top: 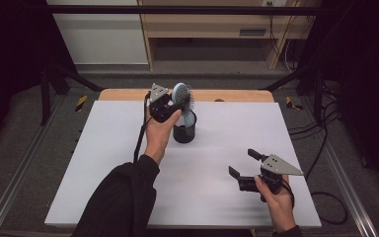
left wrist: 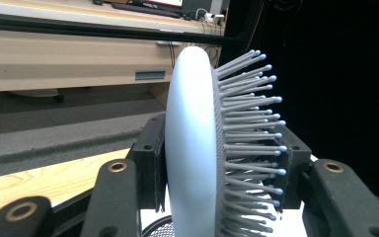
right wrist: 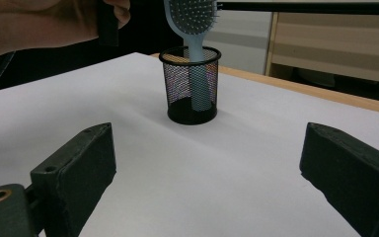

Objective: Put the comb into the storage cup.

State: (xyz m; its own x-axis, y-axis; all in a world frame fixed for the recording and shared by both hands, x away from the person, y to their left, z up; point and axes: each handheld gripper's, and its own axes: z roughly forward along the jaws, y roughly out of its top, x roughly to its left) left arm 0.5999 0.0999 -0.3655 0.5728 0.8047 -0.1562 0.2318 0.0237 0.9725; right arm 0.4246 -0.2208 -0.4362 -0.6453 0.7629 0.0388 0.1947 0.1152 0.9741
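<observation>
The left gripper is clamped on the head of a pale blue hairbrush, 1 jaw against its smooth back and the other against the bristle side, as the left gripper view shows up close. The brush stands nearly upright, its handle down inside a black mesh cup that sits on the white table, left of the middle and toward the far edge. From the right gripper view the handle shows through the mesh of the cup, the brush head rises above the rim, and the left hand shows beside it at the upper left. The right gripper rests low near the right front of the table, well apart from the cup, its 2 jaws spread wide with nothing between them.
</observation>
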